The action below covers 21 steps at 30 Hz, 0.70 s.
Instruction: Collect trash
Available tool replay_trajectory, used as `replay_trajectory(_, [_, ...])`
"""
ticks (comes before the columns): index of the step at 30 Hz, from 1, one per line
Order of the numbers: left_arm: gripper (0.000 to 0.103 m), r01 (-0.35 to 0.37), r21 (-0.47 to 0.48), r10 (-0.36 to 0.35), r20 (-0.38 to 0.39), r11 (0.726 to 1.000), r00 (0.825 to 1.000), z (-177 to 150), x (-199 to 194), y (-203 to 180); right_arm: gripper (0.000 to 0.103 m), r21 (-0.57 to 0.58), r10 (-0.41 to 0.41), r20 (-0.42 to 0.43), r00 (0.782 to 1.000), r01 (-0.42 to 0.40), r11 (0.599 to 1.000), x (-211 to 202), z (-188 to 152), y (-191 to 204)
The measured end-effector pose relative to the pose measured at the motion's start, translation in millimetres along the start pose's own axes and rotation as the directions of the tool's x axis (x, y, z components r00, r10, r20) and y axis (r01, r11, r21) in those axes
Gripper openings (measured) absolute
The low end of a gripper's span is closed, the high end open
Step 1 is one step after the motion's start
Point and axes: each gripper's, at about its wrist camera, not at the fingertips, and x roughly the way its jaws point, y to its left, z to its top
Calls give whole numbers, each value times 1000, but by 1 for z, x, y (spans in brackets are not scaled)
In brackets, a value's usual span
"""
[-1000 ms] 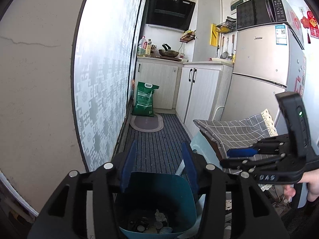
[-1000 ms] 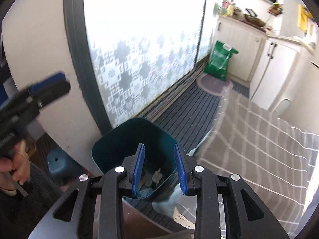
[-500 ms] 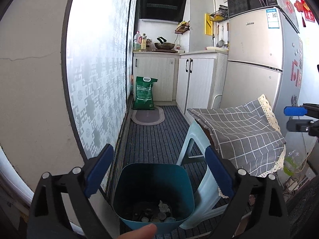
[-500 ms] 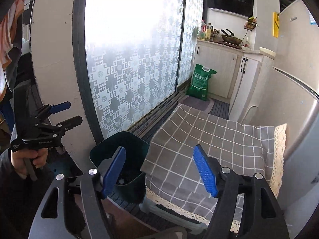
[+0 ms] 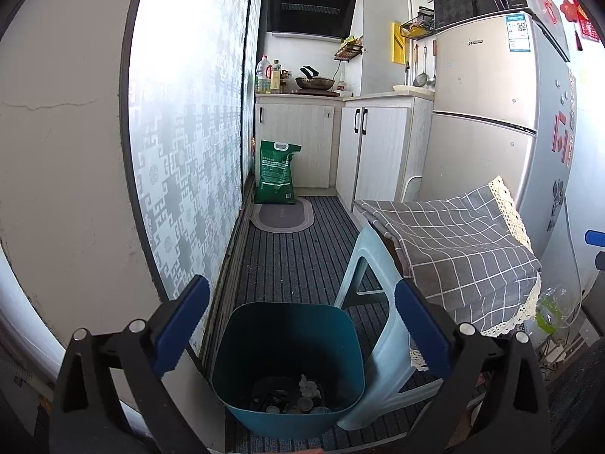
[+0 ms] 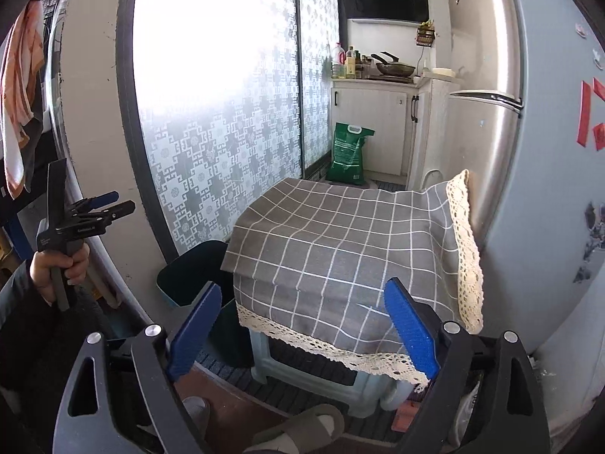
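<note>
Hovering wide open and empty, the left gripper sits directly above the bin; the right gripper, jaws just opened and holding nothing, faces the cloth-covered stool beside it.

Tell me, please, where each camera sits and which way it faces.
Left wrist: on the left gripper, looking down into the teal trash bin; open blue pads frame it.
Right wrist: on the right gripper, facing the checked cloth over a stool; the left hand shows.
Shared: bin, cloth, green sack, fridge.
</note>
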Motion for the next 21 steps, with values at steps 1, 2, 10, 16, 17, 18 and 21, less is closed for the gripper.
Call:
replay_trajectory(1, [100,1,4,-1,-4,1000,1000,-1,0,-3,91,-3,-3,-7,1000,3,1000,0,-1,-1])
replay_trajectory(2, [100,-5,13,5,-9,1000,1000,-1,2,-6,94,-6,3,-11,1000,-3,1000,1,-2,-2])
replay_trajectory(10, [100,3,10,-2,-110,1000,994,-12,19,-13,100,-23,16,-50,999,-17,1000,4,-6,2])
replay_trajectory(16, [100,4,8,-3,-147,1000,989,-16,23,-15,100,-6,25,-63,998,-25,1000,5,-6,-1])
replay_trajectory(17, [100,2,9,-1,-150,1000,989,-17,24,-15,100,-5,26,-66,997,-26,1000,6,-6,-1])
replay_trajectory(18, [100,0,11,2,-153,1000,988,-18,24,-15,100,-4,26,-68,997,-26,1000,6,-6,-1])
replay_trajectory(21, [100,1,16,1,-156,1000,988,-18,25,-17,100,-3,27,-73,997,-27,1000,7,-6,-1])
